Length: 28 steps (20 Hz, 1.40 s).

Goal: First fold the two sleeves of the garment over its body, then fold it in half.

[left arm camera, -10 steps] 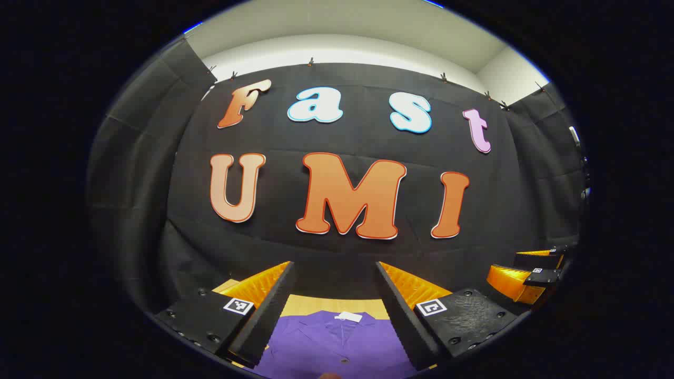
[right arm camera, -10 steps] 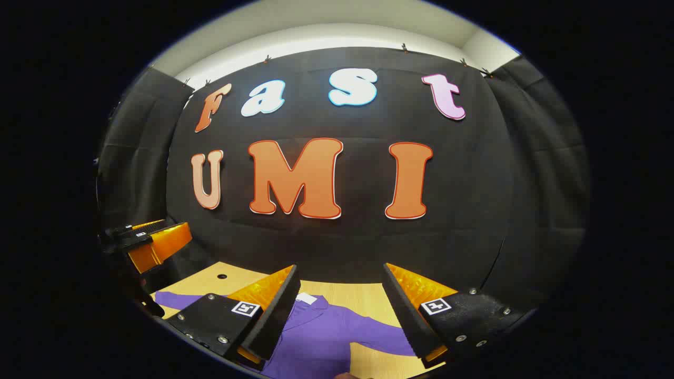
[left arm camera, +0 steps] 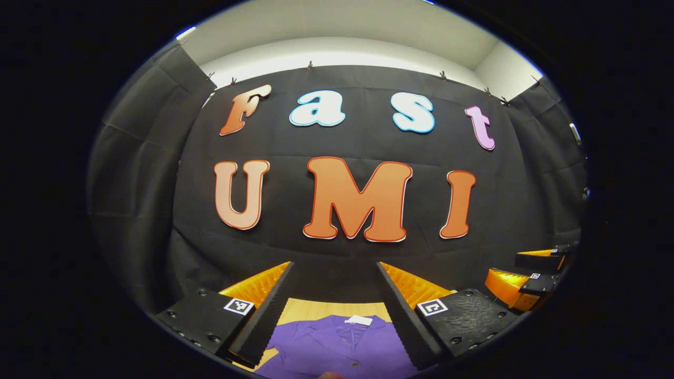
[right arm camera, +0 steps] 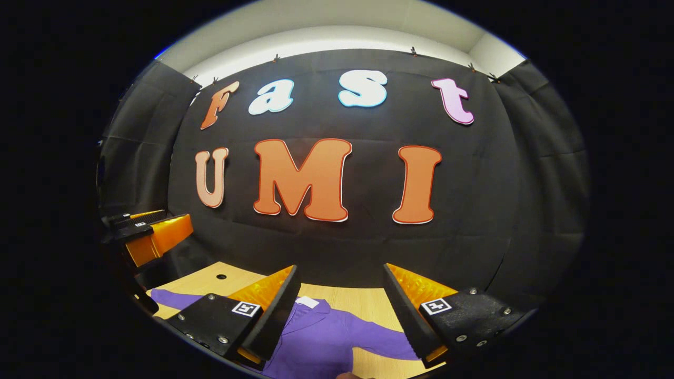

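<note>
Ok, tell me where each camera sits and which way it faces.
Left gripper view: rides the left hand-held gripper, open above the purple garment, facing the booth wall; right hand-held gripper alongside.
Right gripper view: rides the right hand-held gripper, open, facing the same wall.
Shared: garment, wooden table.

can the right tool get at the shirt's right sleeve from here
Probably yes: the right tool is open above the purple shirt, and its sleeve lies flat on the wooden table, uncovered.
</note>
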Available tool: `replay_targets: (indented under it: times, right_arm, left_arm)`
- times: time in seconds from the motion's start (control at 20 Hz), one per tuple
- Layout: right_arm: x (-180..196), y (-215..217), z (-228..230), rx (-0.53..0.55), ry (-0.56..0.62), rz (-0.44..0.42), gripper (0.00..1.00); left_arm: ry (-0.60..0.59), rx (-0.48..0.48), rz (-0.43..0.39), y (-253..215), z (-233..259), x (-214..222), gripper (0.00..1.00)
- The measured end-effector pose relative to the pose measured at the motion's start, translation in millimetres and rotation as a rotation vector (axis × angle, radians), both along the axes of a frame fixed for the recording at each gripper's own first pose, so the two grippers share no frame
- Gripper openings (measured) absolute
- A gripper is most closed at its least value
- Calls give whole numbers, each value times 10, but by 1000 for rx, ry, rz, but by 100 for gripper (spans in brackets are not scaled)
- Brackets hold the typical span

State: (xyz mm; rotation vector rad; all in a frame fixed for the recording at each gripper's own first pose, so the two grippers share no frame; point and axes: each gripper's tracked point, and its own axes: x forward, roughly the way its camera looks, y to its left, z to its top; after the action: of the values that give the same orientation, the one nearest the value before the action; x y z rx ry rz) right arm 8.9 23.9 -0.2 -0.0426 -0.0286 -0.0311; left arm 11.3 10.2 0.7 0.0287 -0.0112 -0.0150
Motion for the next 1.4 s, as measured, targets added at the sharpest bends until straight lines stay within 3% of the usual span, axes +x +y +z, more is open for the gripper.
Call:
replay_targets:
  times: [0.35, 0.55, 1.15, 1.4]
  right_arm:
    - [-18, 194, -29, 18, 10, -52, 95]
    - [23, 1, -203, 31, 50, -108, 95]
    - [64, -1662, -1182, 46, 283, -380, 95]
    - [39, -2226, -1943, 189, 486, -402, 96]
  left_arm:
    - [-20, 34, -52, 154, 19, 42, 94]
    - [-16, 45, -62, 176, -17, 79, 97]
    - [-61, 78, -45, 54, 207, 57, 96]
    - [-51, 105, -37, -95, 240, 32, 94]
